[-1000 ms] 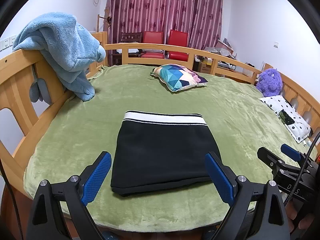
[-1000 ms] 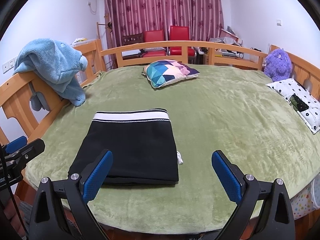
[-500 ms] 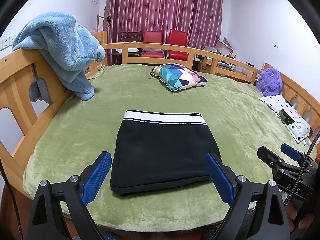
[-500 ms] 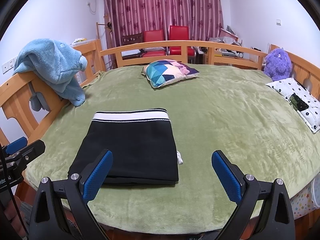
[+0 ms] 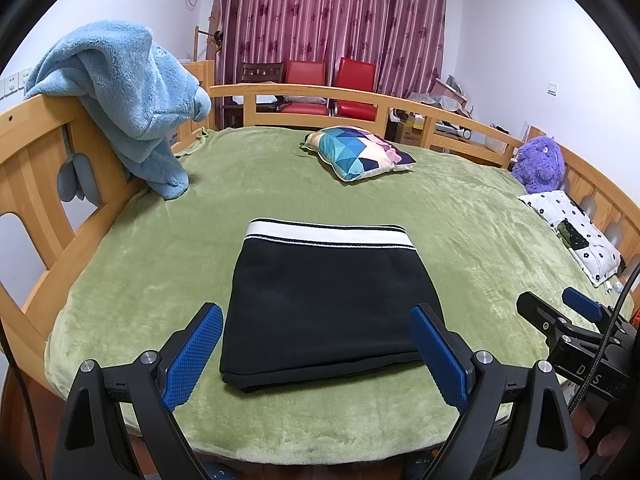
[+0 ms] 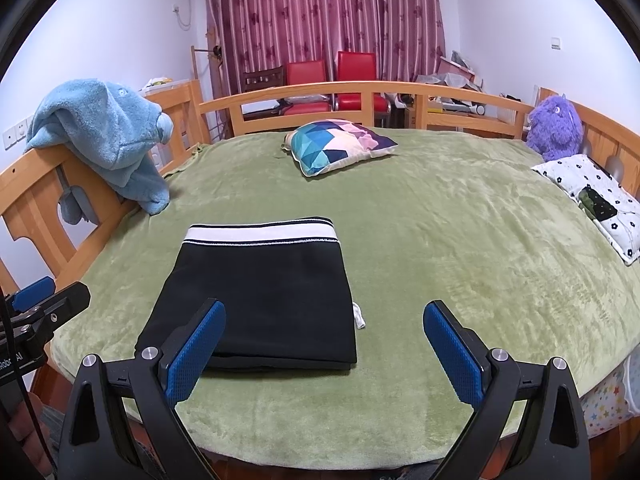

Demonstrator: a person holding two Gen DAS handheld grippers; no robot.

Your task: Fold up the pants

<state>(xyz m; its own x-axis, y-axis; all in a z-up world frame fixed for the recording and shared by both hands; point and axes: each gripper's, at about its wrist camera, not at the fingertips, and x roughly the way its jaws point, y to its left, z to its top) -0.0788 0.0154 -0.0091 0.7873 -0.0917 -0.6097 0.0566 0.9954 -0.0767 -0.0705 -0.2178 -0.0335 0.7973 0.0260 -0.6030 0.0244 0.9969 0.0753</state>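
Observation:
The black pants [image 5: 328, 300] lie folded into a flat rectangle near the front edge of the green bed [image 5: 460, 208], white waistband at the far side. They also show in the right wrist view [image 6: 260, 288], with a small white tag [image 6: 359, 316] at their right edge. My left gripper [image 5: 318, 354] is open and empty, held above the bed's front edge just before the pants. My right gripper [image 6: 324, 354] is open and empty, to the right of the left one. Each shows at the other view's edge.
A blue fleece blanket [image 5: 128, 92] hangs over the left wooden rail [image 5: 36, 152]. A colourful pillow [image 5: 356, 152] lies at the back. A purple plush toy [image 5: 540, 164] and a dotted cushion [image 5: 576, 232] sit at the right. Red chairs stand behind the bed.

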